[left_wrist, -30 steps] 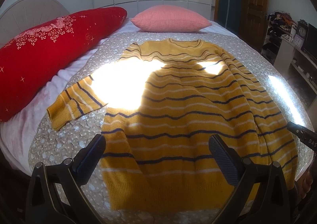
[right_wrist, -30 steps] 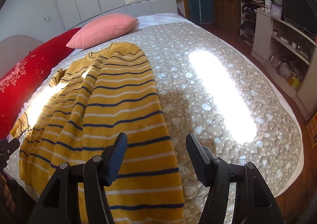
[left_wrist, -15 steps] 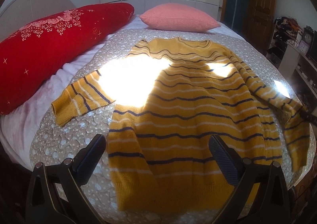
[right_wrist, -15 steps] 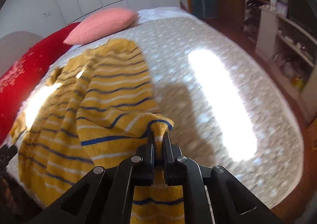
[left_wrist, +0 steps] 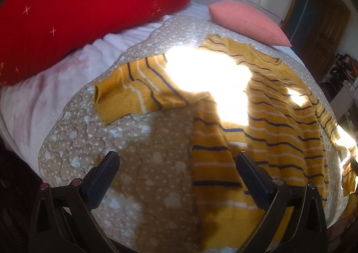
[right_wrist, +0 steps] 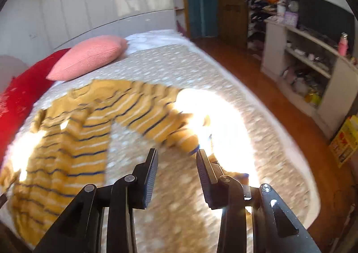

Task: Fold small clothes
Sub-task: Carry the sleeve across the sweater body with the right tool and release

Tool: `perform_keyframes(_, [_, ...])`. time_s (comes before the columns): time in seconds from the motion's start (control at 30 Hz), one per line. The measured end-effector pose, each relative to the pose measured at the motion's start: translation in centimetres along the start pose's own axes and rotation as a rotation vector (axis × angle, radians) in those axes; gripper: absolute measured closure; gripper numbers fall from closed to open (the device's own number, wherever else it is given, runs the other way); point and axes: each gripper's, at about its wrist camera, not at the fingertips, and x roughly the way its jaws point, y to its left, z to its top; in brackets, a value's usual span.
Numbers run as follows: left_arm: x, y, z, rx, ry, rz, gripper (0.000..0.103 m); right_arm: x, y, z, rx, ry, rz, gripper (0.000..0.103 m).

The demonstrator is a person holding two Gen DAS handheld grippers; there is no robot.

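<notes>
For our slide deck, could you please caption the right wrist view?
Open right gripper above the quilted bedspread, beside the spread sleeve of a yellow striped sweater.

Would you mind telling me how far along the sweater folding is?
Done: the yellow striped sweater lies spread on the bed, both sleeves out sideways. In hand: nothing; the left gripper and right gripper are open. Left: every fold.

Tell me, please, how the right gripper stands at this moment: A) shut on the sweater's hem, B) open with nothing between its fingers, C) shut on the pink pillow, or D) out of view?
B: in the right wrist view the right gripper has its fingers spread apart with only the bedspread showing in the gap, and the striped sweater lies spread on the bed.
</notes>
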Motion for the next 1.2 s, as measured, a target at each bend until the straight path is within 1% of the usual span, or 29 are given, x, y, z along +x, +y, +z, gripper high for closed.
perform_keyframes(0.03, [0.5,0.7,0.1,-0.016,0.017,-0.020,0.000,0.2,1.1,-1.3,-0.006,0.036,0.069,0.065])
perform_keyframes(0.07, [1.0,1.2,0.1,-0.023,0.033,-0.034,0.000,0.5,2.2,-2.6,-0.015,0.067,0.116,0.065])
perform_keyframes(0.1, [1.5,1.5,0.0,-0.023,0.049,-0.040,0.000,0.9,3.2,-3.6,-0.027,0.091,0.143,0.065])
perform_keyframes(0.13, [1.8,1.6,-0.2,-0.019,0.062,-0.045,0.000,1.2,4.2,-4.8,-0.045,0.112,0.153,0.065])
perform_keyframes(0.2, [1.7,1.1,-0.6,0.011,0.052,-0.060,0.000,1.9,5.5,-6.5,-0.080,0.133,0.143,0.065])
perform_keyframes(0.27, [1.3,0.1,-1.2,0.040,0.058,-0.145,0.000,2.3,5.7,-7.6,-0.073,0.149,0.149,0.065])
perform_keyframes(0.33, [1.2,-1.4,-1.9,0.066,0.071,-0.225,0.000,2.6,5.4,-8.1,-0.029,0.141,0.164,0.063])
perform_keyframes(0.37, [1.3,-2.4,-2.4,0.086,0.082,-0.256,0.000,2.5,5.0,-8.2,-0.014,0.132,0.171,0.062])
perform_keyframes(0.4, [1.4,-3.4,-2.8,0.110,0.093,-0.270,0.001,2.7,5.2,-8.3,-0.002,0.130,0.183,0.062])
perform_keyframes(0.43, [1.6,-4.4,-3.2,0.136,0.095,-0.260,0.014,2.8,5.4,-8.5,0.009,0.131,0.196,0.062])
perform_keyframes(0.47, [1.8,-5.5,-3.5,0.170,0.097,-0.221,0.040,2.8,5.6,-8.6,0.013,0.133,0.204,0.063])
perform_keyframes(0.5, [2.0,-6.4,-3.7,0.206,0.094,-0.153,0.058,2.8,5.9,-8.4,0.009,0.137,0.212,0.073])
perform_keyframes(0.53, [1.9,-6.8,-3.7,0.223,0.089,-0.109,0.088,3.0,6.2,-8.4,0.004,0.143,0.228,0.092])
perform_keyframes(0.57, [1.7,-6.7,-3.4,0.206,0.098,-0.129,0.092,3.1,6.3,-8.2,0.011,0.152,0.250,0.094])
perform_keyframes(0.6, [1.3,-6.3,-3.1,0.175,0.105,-0.154,0.092,3.2,6.2,-8.1,0.030,0.161,0.269,0.094])
perform_keyframes(0.67, [0.0,-5.6,-2.6,0.150,0.094,-0.163,0.093,2.5,5.6,-7.9,0.062,0.164,0.318,0.095])
perform_keyframes(0.8, [-3.2,-3.8,-2.9,0.131,0.089,-0.184,0.094,0.0,4.1,-8.4,0.076,0.167,0.350,0.095])
perform_keyframes(0.87, [-3.8,-3.3,-3.8,0.137,0.093,-0.169,0.094,-1.1,2.9,-9.2,0.103,0.166,0.349,0.096])
perform_keyframes(0.9, [-3.8,-3.0,-4.3,0.141,0.099,-0.151,0.096,-1.3,2.4,-9.6,0.121,0.172,0.350,0.100])
perform_keyframes(0.93, [-3.6,-2.8,-4.8,0.144,0.110,-0.125,0.099,-1.4,1.9,-10.2,0.137,0.180,0.344,0.099])
perform_keyframes(0.97, [-3.3,-2.5,-5.2,0.148,0.121,-0.116,0.099,-1.3,1.7,-10.6,0.139,0.182,0.332,0.099])
perform_keyframes(1.03, [-2.7,-1.7,-5.6,0.140,0.143,-0.123,0.099,-1.1,1.6,-10.9,0.125,0.180,0.301,0.099])
perform_keyframes(1.1, [-2.6,-1.0,-5.4,0.121,0.146,-0.133,0.098,-1.1,1.7,-10.7,0.128,0.169,0.292,0.099])
perform_keyframes(1.13, [-2.7,-0.7,-5.1,0.114,0.137,-0.132,0.089,-1.2,1.9,-10.4,0.128,0.163,0.288,0.097])
perform_keyframes(1.17, [-2.8,-0.2,-4.6,0.099,0.122,-0.133,0.070,-1.1,2.1,-10.1,0.122,0.155,0.278,0.097])
perform_keyframes(1.2, [-2.9,0.5,-4.0,0.073,0.100,-0.137,0.058,-1.1,2.4,-9.8,0.111,0.146,0.266,0.097])
